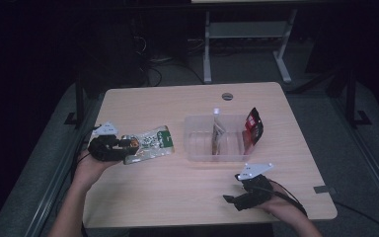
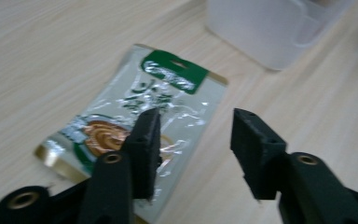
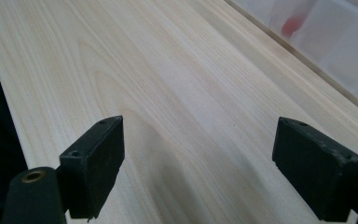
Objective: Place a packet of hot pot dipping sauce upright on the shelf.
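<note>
The left gripper hangs over the snack packet lying left of the clear tray, jaws apart and gripping nothing, probably lining up a pinch. The right gripper idles near-right, jaws wide over bare table.

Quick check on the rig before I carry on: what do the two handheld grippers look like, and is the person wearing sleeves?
Both the left gripper and the right gripper are black, each topped by a grey three-cornered plate, with blocky black jaws, brass-coloured pivots and a black cable trailing back. Forearms look bare; no sleeves visible.
</note>
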`<control>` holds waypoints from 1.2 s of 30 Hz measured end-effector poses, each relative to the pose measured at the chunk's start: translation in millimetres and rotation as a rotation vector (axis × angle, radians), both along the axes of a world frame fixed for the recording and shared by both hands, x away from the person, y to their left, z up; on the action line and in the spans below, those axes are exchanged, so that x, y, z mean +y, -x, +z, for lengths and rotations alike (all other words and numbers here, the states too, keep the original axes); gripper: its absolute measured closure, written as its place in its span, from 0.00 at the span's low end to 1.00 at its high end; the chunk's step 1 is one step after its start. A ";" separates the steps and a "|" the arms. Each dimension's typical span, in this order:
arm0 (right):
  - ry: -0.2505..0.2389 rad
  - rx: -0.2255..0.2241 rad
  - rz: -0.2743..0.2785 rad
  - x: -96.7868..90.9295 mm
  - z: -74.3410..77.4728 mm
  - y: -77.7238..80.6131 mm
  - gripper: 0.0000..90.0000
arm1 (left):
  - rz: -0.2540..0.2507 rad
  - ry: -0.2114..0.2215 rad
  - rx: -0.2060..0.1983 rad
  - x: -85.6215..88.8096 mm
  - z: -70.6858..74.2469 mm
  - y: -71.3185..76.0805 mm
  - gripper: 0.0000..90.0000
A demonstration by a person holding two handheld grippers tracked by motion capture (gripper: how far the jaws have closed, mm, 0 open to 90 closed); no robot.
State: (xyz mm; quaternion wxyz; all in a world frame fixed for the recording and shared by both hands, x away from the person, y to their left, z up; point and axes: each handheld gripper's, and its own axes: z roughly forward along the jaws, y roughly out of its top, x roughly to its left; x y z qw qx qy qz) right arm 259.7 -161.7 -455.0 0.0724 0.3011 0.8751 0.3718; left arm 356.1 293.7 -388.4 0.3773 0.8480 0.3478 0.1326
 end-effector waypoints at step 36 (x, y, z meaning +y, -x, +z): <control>0.004 0.011 -0.018 -5.8 -2.2 2.0 0.18 | 0.233 -0.092 0.088 2.3 -53.7 -103.6 1.00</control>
